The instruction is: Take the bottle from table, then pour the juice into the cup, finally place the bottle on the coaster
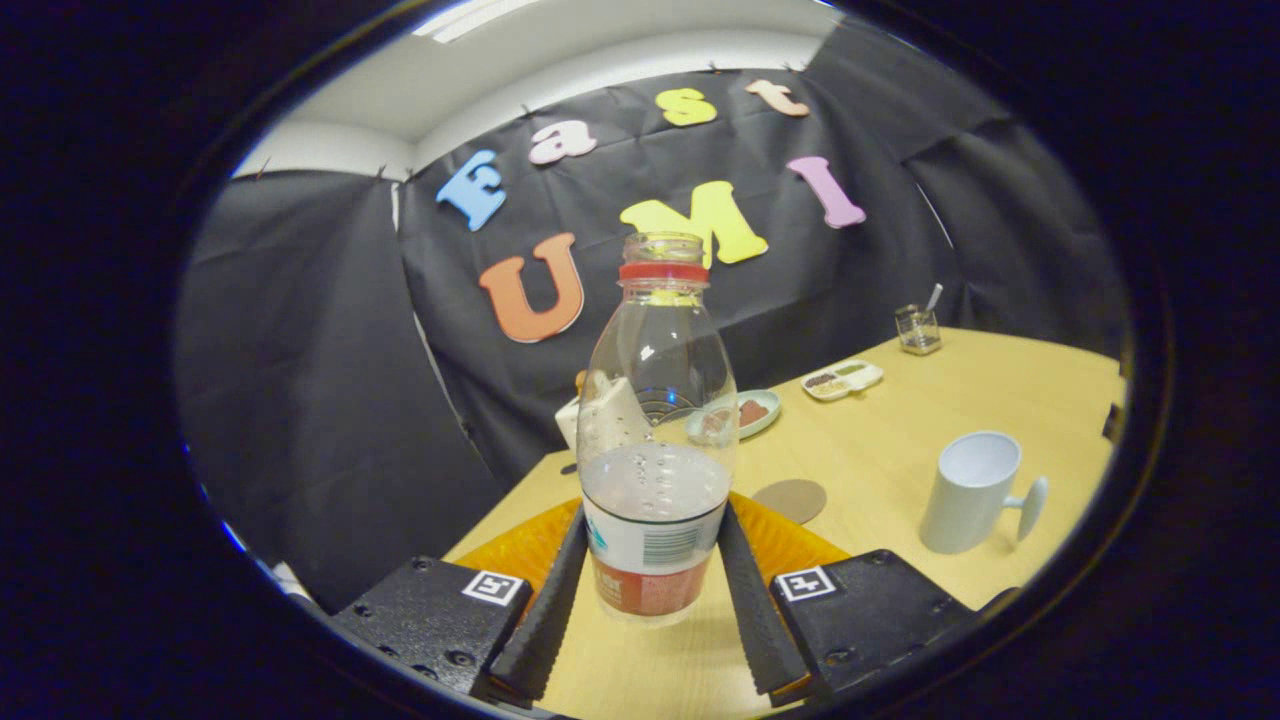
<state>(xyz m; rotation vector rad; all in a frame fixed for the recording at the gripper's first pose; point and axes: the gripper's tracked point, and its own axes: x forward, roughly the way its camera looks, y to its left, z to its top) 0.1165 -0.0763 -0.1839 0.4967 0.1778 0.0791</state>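
Observation:
A clear plastic bottle [655, 440] stands upright between my fingers, cap off, with a red ring at its neck and clear liquid filling its lower part. My gripper [652, 520] is shut on it, both fingers pressing the label band low on its sides. I cannot tell if its base touches the table [900, 440]. A pale mug-like cup [968, 492] stands to the right of the bottle, its handle pointing right. A round brown coaster [790, 500] lies flat on the table just beyond my right finger, between bottle and cup.
Beyond the bottle sit a light green plate [755, 412] with brown bits, a white divided dish [843, 379] and a small glass jar [917, 330] with a spoon. A white box [572, 418] stands behind the bottle's left side. The table's left edge runs close beside my left finger.

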